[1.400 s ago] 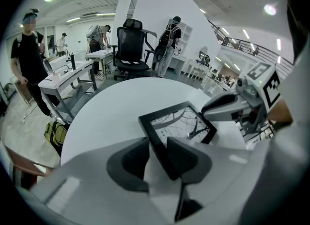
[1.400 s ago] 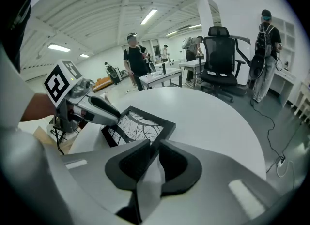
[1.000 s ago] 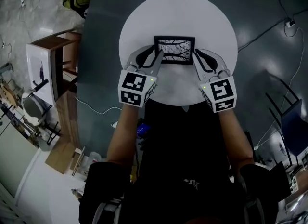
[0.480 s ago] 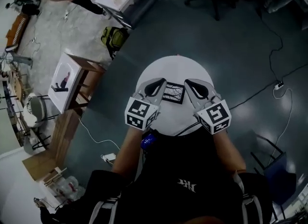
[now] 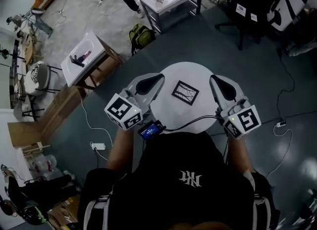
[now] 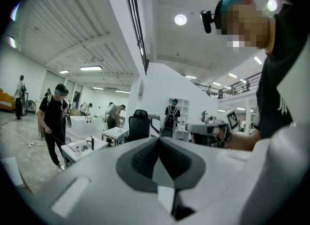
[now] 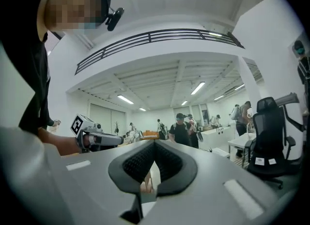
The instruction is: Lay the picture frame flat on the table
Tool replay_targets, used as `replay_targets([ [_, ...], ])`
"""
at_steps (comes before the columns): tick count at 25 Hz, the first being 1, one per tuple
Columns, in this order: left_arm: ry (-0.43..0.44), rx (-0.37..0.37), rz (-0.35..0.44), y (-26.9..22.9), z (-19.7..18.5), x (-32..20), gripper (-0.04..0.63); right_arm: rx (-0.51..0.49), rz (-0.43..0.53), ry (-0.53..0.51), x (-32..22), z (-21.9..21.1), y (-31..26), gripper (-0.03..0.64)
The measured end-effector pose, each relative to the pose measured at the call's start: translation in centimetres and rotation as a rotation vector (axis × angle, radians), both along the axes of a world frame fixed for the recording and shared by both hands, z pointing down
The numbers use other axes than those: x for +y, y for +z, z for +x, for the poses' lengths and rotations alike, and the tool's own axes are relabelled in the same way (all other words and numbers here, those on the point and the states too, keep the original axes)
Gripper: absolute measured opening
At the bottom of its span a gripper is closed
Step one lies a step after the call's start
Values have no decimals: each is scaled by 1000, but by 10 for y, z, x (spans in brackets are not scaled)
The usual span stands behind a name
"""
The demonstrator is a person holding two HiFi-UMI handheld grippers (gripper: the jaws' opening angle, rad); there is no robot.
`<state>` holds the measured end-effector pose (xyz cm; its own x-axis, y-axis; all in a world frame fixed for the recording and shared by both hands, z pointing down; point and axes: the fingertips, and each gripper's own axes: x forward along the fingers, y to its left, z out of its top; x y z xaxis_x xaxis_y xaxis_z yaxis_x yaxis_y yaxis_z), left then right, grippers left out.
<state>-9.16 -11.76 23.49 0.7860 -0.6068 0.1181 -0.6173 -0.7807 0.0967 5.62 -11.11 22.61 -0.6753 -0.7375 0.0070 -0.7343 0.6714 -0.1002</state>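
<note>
Table (image 5: 168, 106): round, white, bearing only the frame.
Picture frame (image 5: 185, 92): flat at the table's middle; a second ago you flanked it with both grippers, so your task looks done.
Left gripper (image 5: 154, 79): withdrawn, jaws together, empty.
Right gripper (image 5: 216, 79): withdrawn, jaws together, empty.

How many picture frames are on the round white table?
1. The picture frame lies flat near the middle of the round white table. Nothing there looks big enough to hide another.
</note>
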Motion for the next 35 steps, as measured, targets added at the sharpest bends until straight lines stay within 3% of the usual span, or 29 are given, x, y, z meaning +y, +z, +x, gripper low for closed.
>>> replay_targets([
  [5,-30,31,60,-15,-54,52,2,25,23,-127,46,-50,-8,-2],
  [8,2,96,39,-12,-83,90,3,-19,-21,-189,80,-80,-9,-2],
  [16,62,151,-17,24,-125,158,3,84,-97,-232,152,-145,11,0],
  [21,137,179,-62,45,-119,190,3,-21,-175,-255,179,-171,18,0],
  [27,201,167,-114,68,-91,244,3,-10,-212,-259,228,-164,41,0],
  [35,179,110,-73,51,-49,290,3,-51,-150,-319,269,-130,25,0],
])
